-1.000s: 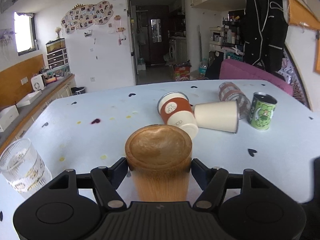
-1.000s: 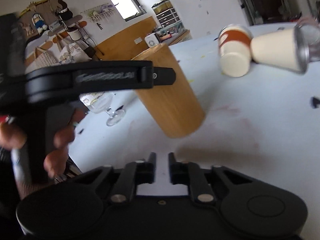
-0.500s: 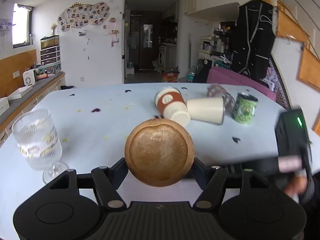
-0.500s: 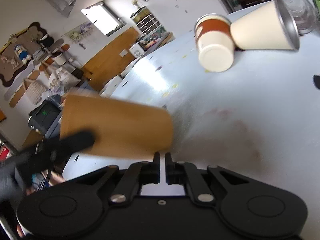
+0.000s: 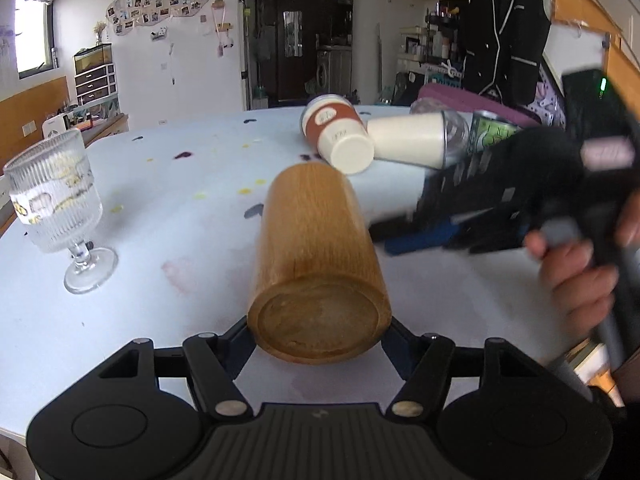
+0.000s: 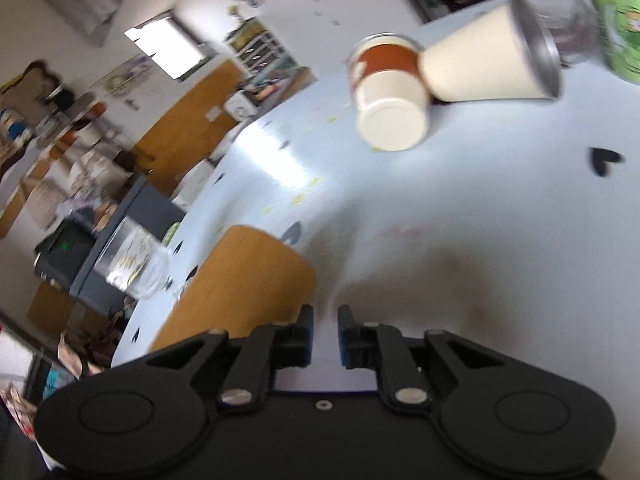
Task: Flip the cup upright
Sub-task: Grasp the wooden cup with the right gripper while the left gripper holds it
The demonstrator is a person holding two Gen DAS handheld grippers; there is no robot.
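Note:
The wooden cup [image 5: 316, 256] is held by my left gripper [image 5: 318, 332], shut on its base end. The cup points away from the camera over the white table [image 5: 180, 216], its flat bottom facing the lens. In the right wrist view the cup [image 6: 244, 284] shows at lower left, tilted. My right gripper [image 6: 325, 334] is nearly shut and empty, just right of the cup; it also shows, blurred, in the left wrist view [image 5: 400, 232] beside the cup's right side.
A ribbed stemmed glass [image 5: 56, 204] stands at the left. An orange-sleeved paper cup [image 5: 338, 136] and a cream cup [image 5: 412, 140] lie on their sides at the back, with a clear glass [image 6: 560, 20] and a green can [image 5: 492, 132] beside them.
The left gripper has turned the wooden cup from standing upside down to pointing forward, nearly horizontal. The right gripper has come in close to the cup's right side.

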